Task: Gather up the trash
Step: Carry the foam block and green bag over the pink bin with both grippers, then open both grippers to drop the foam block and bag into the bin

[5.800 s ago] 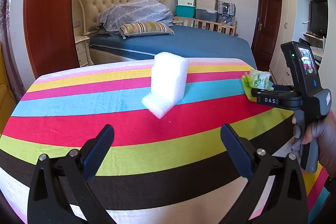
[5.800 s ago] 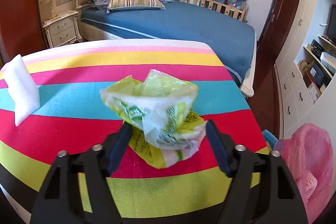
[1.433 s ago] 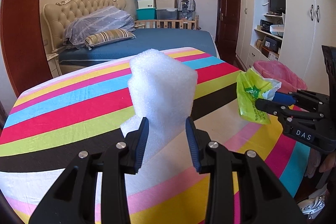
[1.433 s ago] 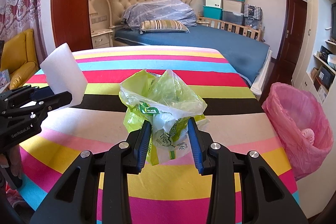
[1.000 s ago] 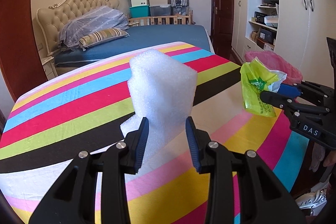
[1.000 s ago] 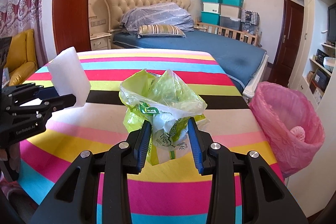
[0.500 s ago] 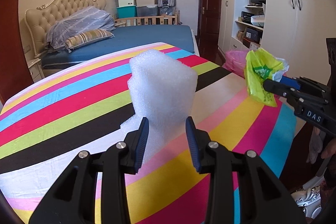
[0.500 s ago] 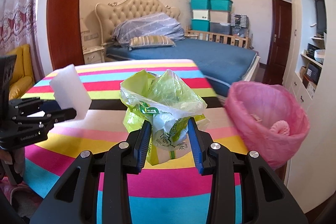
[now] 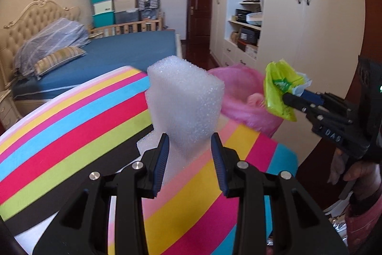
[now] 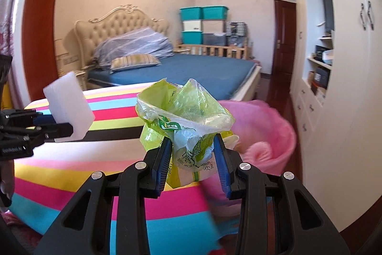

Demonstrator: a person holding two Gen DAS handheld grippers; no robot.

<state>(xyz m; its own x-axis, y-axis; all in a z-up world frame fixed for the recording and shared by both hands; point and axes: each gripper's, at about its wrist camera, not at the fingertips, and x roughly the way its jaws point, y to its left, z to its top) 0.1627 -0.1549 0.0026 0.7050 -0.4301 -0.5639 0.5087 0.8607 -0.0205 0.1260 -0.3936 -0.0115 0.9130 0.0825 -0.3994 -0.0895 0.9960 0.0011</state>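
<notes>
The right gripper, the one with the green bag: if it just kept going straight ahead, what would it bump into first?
Probably the pink bin bag, just beyond the green bag held in the right gripper; depth is hard to judge.

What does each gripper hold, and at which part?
Left gripper clamps the white foam block near its bottom; right gripper clamps the crumpled green plastic bag around its lower part.
</notes>
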